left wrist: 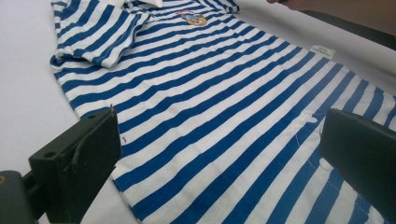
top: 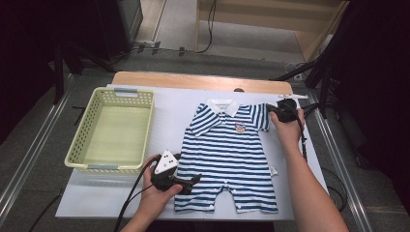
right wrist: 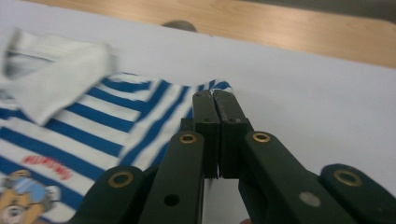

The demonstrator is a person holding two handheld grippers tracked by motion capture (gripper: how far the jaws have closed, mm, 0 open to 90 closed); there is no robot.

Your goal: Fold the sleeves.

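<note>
A blue-and-white striped baby romper (top: 227,154) with a white collar and a bear badge lies flat on a white sheet (top: 169,111). My left gripper (top: 195,180) is at its lower left leg. In the left gripper view it (left wrist: 219,154) is open, jaws wide apart above the striped cloth (left wrist: 210,93), nothing pinched. My right gripper (top: 271,110) is at the far right sleeve. In the right gripper view it (right wrist: 215,99) has its jaws pressed together, with the sleeve's edge (right wrist: 219,86) caught at the tips.
A pale green plastic basket (top: 151,121) stands empty on the left of the sheet, close to my left hand. The wooden table edge (top: 193,79) runs along the back. Cables trail from both grippers toward the front and right.
</note>
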